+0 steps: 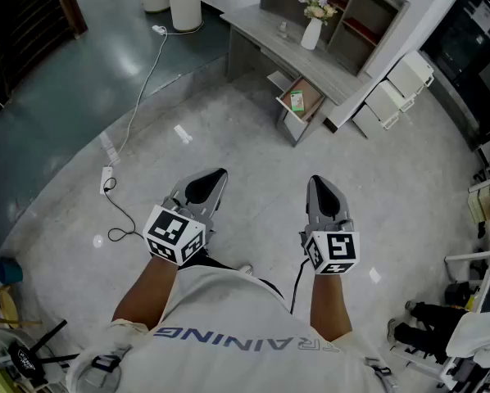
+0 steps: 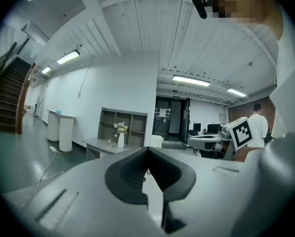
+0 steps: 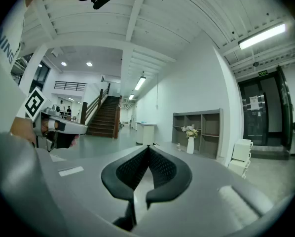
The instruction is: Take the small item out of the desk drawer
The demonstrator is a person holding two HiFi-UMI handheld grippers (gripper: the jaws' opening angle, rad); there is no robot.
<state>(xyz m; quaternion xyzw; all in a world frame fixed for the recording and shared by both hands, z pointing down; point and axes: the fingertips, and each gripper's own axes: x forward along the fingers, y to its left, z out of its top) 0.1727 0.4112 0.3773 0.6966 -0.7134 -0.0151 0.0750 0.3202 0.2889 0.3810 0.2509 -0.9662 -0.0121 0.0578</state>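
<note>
- Floor (image 1: 229, 137): grey and polished. The person stood on it, well apart from the desk.
- Desk (image 1: 261, 33): grey, at the top of the head view, against the wall. An open shelf unit (image 1: 356, 11) sat on its back edge.
- White storage boxes (image 1: 396, 88): stacked on the floor just beside the desk's right end.
- Drawer (image 1: 312, 95): pulled out of the desk front, open to the top, brown inside.
- Left gripper (image 1: 216, 177): held low in front of the person and pointed toward the desk. Jaw tips met, nothing between them.
- Right gripper (image 1: 317, 180): beside the left one at about the same height. Jaws fully closed, tips touching, empty.
- Vase (image 1: 311, 33): white, upright on the desk top with pale flowers in it, in front of the shelf unit.
- Cable (image 1: 138, 88): white, trailing across the floor to a power strip (image 1: 107, 177) left of the grippers.
- Small item (image 1: 296, 100): green, lying flat inside the open drawer toward its left side. Neither gripper was near it.
</note>
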